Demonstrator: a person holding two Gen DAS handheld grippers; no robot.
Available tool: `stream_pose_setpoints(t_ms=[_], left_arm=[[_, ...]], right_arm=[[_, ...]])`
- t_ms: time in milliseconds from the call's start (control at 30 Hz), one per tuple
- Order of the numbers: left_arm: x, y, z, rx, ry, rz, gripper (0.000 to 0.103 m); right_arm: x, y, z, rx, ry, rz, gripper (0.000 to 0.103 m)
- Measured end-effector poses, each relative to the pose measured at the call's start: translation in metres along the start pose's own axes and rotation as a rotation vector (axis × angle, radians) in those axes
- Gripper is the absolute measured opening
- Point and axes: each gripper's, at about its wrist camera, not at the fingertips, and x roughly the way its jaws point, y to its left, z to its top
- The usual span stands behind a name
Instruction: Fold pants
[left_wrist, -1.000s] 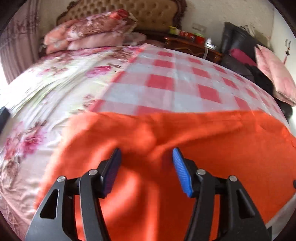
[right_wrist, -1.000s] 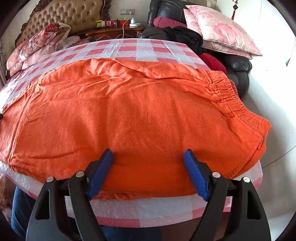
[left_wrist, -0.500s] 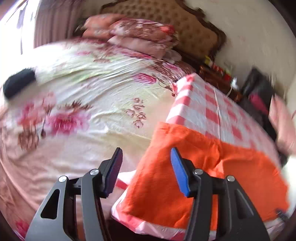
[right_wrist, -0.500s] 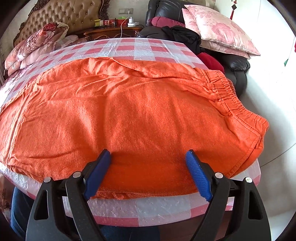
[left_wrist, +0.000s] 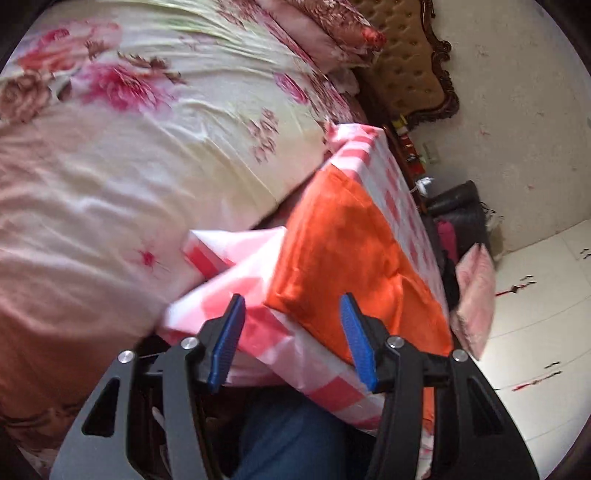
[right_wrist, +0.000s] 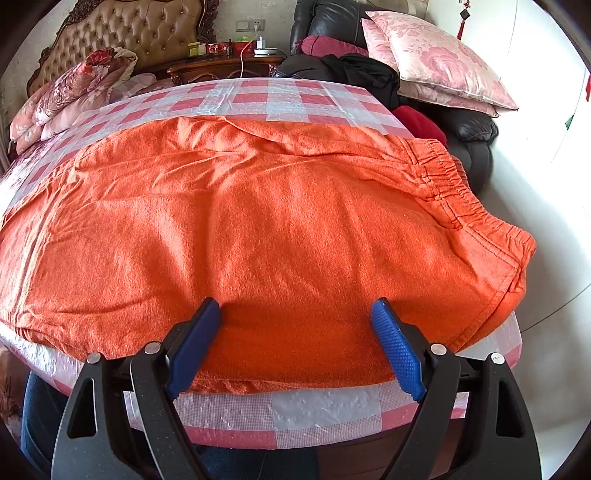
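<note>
- Orange pants (right_wrist: 258, 221) lie spread flat on a table w/ red-white checked cloth (right_wrist: 288, 99); elastic waistband (right_wrist: 454, 184) at right, legs run off left.
- Right gripper (right_wrist: 295, 343): released, jaws wide apart, blue pads (right_wrist: 397, 350) hovering at the near hem; nothing between them.
- Left gripper (left_wrist: 291, 339): also released, empty, at the near left corner of the table, by the pant-leg end (left_wrist: 332, 258). View is tilted & blurred, so can't tell if a pad touches fabric.
- Cloth corner (left_wrist: 229, 266) hangs loose off the table edge, just below the leg end.
- Floral bed (left_wrist: 147, 129) close on the left; tufted headboard (right_wrist: 136, 33) & quilt pile (right_wrist: 74, 92) far left.
- Far side: nightstand (right_wrist: 221, 68) w/ small bottles & a charger.
- Far right: black leather sofa (right_wrist: 469, 136) holding pink pillows (right_wrist: 436, 59) and dark clothes (right_wrist: 354, 74).
- Person's blue jeans (left_wrist: 288, 435) show under the near table edge.
</note>
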Motion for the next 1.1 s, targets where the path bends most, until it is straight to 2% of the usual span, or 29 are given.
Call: stream_pose_setpoints(t_ms=[33, 200, 300, 367, 400, 433, 467, 500, 533, 600, 633, 700, 800, 867, 967, 1100], left_arm=[[0.002, -0.003, 0.0, 0.02, 0.003, 0.031, 0.018], [-0.001, -0.009, 0.009, 0.075, -0.029, 0.058, 0.012], [0.001, -0.008, 0.01, 0.078, -0.013, 0.07, 0.012], [0.0, -0.007, 0.008, 0.074, -0.011, 0.068, 0.019], [-0.003, -0.006, 0.008, 0.054, -0.021, 0.06, 0.027], [-0.008, -0.006, 0.009, 0.049, -0.046, 0.074, 0.036], [-0.014, -0.008, 0.01, 0.056, -0.087, 0.135, 0.037], [-0.022, -0.016, 0.011, 0.089, -0.145, 0.209, 0.037], [-0.029, -0.032, 0.012, 0.164, -0.2, 0.231, 0.037], [-0.026, -0.063, 0.011, 0.295, -0.216, 0.21, 0.035], [-0.016, -0.087, 0.007, 0.406, -0.202, 0.214, 0.027], [0.016, -0.13, -0.007, 0.616, -0.171, 0.221, 0.021], [0.078, -0.161, -0.016, 0.779, -0.09, 0.27, 0.011], [0.109, -0.168, -0.013, 0.808, -0.05, 0.289, 0.01], [0.146, -0.166, 0.003, 0.789, 0.012, 0.298, 0.01], [0.154, -0.166, 0.021, 0.789, -0.008, 0.369, 0.007]], right_arm=[[0.0, 0.0, 0.0, 0.0, -0.001, -0.001, 0.082], [-0.001, 0.0, -0.001, 0.0, -0.003, 0.003, 0.082], [-0.001, 0.0, -0.001, 0.0, -0.003, 0.003, 0.082], [-0.001, 0.0, -0.001, 0.0, -0.004, 0.002, 0.082], [-0.001, 0.0, -0.001, 0.001, -0.005, 0.003, 0.082], [-0.002, 0.001, -0.001, -0.001, -0.006, 0.0, 0.082], [-0.001, 0.0, -0.001, 0.001, -0.006, 0.001, 0.082], [-0.001, 0.0, -0.001, 0.001, -0.006, 0.002, 0.082], [-0.001, 0.0, -0.002, 0.0, -0.007, 0.001, 0.082], [-0.001, -0.001, -0.001, 0.004, -0.005, 0.0, 0.082], [-0.001, -0.001, -0.001, 0.005, -0.004, -0.002, 0.082], [-0.001, -0.001, -0.001, 0.008, -0.004, -0.004, 0.082], [-0.001, -0.001, -0.001, 0.008, -0.005, -0.007, 0.082], [-0.001, -0.001, -0.002, 0.003, -0.002, -0.004, 0.082], [-0.001, -0.002, -0.003, 0.0, -0.003, 0.007, 0.082], [-0.001, -0.003, -0.002, 0.003, -0.002, 0.009, 0.083]])
